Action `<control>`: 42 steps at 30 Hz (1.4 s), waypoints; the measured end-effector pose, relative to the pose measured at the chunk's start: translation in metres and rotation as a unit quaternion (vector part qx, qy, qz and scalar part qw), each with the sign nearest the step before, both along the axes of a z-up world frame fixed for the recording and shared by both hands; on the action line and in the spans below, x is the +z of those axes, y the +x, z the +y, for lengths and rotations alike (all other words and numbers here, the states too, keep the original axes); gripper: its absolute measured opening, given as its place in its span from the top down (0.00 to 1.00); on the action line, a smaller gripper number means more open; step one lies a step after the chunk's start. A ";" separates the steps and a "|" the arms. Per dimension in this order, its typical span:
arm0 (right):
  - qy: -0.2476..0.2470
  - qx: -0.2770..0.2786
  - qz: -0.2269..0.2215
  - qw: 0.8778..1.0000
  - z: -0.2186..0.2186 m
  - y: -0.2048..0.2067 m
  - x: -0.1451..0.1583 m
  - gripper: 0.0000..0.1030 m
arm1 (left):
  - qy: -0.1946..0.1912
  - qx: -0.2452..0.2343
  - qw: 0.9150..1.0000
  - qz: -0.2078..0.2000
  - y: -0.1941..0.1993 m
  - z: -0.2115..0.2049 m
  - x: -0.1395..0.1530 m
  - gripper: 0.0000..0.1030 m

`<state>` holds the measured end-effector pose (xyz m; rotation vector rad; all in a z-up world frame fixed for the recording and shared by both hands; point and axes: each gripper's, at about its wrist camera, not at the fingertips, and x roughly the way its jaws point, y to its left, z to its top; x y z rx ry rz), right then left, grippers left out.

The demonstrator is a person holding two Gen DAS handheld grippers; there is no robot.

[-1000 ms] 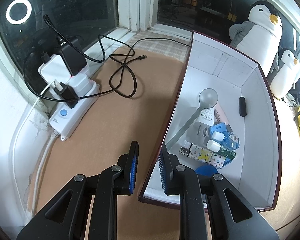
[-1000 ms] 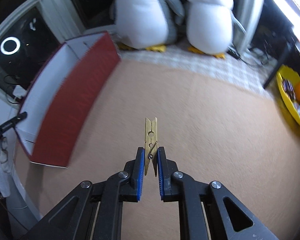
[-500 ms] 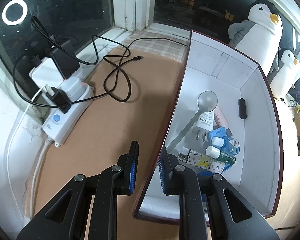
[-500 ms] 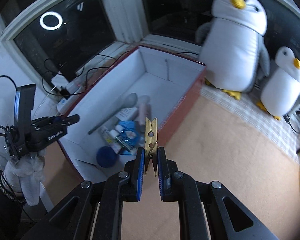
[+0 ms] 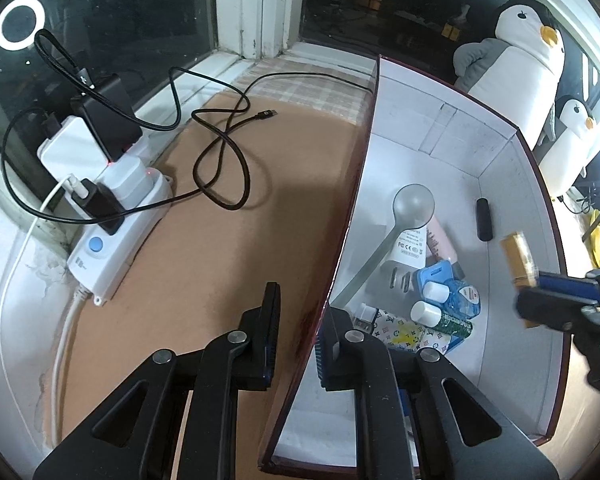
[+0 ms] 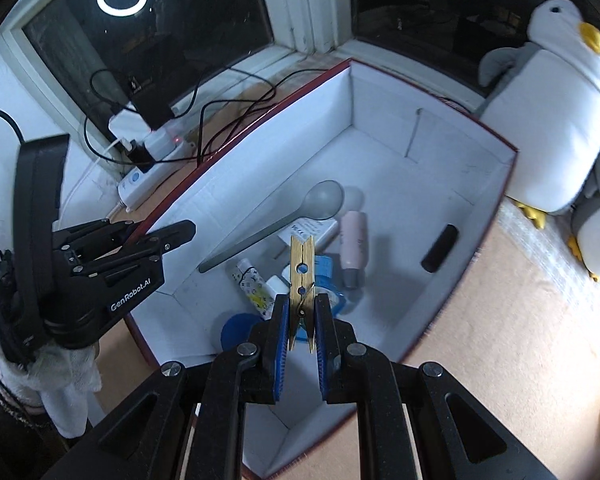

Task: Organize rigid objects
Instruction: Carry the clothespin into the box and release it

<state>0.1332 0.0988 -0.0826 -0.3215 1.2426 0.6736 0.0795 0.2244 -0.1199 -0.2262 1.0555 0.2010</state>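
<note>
- Right tongs [image 6: 300,330] are clenched on the wooden clothespin [image 6: 301,276], which stands upright between the blue pads, gripped at its spring end.
- Compared with half a second ago, the clothespin has moved from above the box's near wall to over the interior of the white box [image 6: 384,152], above the clutter of small items.
- In the left wrist view the right tongs [image 5: 540,292] now enter over the box's right wall [image 5: 540,240]; earlier only a sliver showed there.
- Left tongs [image 5: 296,336] straddle the box's left wall, one finger outside over the worktop [image 5: 228,240], one inside; whether the pads press the wall cannot be told. Their position is unchanged.
- The grey spoon [image 6: 300,212], pink tube [image 6: 354,240] and black bar [image 6: 440,248] lie in the box, unmoved.
</note>
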 end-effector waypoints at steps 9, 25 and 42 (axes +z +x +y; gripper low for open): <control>-0.022 0.005 0.014 1.000 0.018 0.005 -0.020 0.89 | -0.002 -0.006 1.000 -0.004 0.001 0.000 0.000 0.90; -0.047 0.011 0.022 0.999 0.034 0.012 -0.037 0.89 | -0.003 -0.006 1.000 -0.004 0.001 0.000 0.000 0.91; -0.054 0.018 0.018 0.998 0.038 0.010 -0.040 0.79 | -0.001 -0.007 1.000 -0.002 0.001 0.000 0.001 0.91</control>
